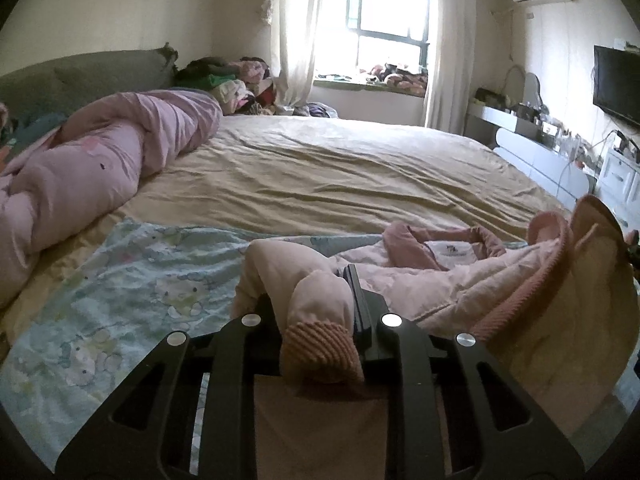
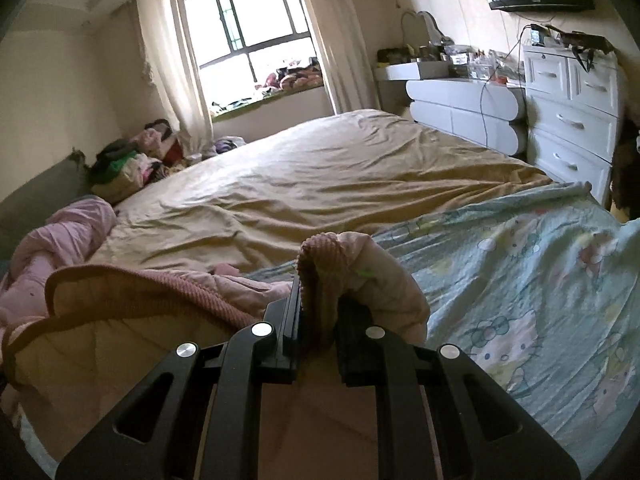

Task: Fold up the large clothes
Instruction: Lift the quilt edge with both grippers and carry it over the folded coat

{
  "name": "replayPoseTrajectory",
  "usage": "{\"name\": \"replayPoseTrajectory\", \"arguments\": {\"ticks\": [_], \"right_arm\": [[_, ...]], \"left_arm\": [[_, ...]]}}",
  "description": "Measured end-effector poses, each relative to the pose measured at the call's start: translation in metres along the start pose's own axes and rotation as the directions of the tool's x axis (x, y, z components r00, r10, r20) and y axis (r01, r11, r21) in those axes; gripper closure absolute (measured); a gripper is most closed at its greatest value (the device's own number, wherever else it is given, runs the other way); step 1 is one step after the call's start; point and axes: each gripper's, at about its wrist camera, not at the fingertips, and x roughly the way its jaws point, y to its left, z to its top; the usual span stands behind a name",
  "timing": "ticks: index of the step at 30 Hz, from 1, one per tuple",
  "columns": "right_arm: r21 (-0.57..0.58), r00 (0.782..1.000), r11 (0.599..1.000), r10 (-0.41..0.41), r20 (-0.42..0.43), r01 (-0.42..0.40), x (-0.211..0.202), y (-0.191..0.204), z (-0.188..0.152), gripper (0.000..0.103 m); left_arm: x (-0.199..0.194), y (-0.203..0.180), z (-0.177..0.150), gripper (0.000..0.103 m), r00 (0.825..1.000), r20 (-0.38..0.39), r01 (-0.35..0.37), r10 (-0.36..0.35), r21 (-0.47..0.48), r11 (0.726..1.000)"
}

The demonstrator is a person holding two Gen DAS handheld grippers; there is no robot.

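a pale pink quilted jacket point(image 1: 460, 288) with ribbed rose cuffs is held crumpled over the cartoon-print blue sheet point(image 1: 132, 280), one cuff clenched in the left gripper point(image 1: 320, 320), another in the right gripper point(image 2: 320, 312).

A tan bed point(image 1: 340, 168) fills the room, pink duvet point(image 1: 80, 164) bunched left, cartoon sheet point(image 2: 540, 280) near, white drawers point(image 2: 572, 120) and TV point(image 1: 616, 84) right, window point(image 2: 248, 24) bright.

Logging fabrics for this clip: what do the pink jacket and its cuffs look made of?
Pink jacket: likely padded, matte woven shell; it looks puffy, with stitch lines. Cuffs: ribbed knit in darker pink, raised ridges showing. The exact fibre cannot be told.
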Motion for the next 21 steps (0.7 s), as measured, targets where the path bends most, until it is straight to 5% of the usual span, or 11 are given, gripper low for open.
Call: {"name": "replayPoseTrajectory", "arguments": {"ticks": [10,16,20,21], "right_arm": [[-0.043,0.994,0.994,-0.097,-0.046,0.095,0.035,0.012,-0.015,0.09],[-0.03,0.995,0.994,-0.103,-0.003,0.103,0.025,0.02,-0.018,0.083],[-0.026,0.997,0.997,-0.068,0.039,0.069,0.002,0.026,-0.019,0.064],[-0.024,0.997,0.998,-0.057,0.048,0.058,-0.004,0.027,-0.02,0.041]], "left_arm": [[0.041,-0.004,-0.025,0.087,0.995,-0.1,0.009,-0.006,0.028,1.0],[0.043,-0.002,-0.028,0.087,0.994,-0.11,0.027,-0.024,0.021,0.999],[0.044,-0.001,-0.027,0.087,0.994,-0.108,0.033,-0.032,0.009,0.999],[0.044,0.0,-0.027,0.087,0.994,-0.109,0.033,-0.032,0.01,0.999]]}}
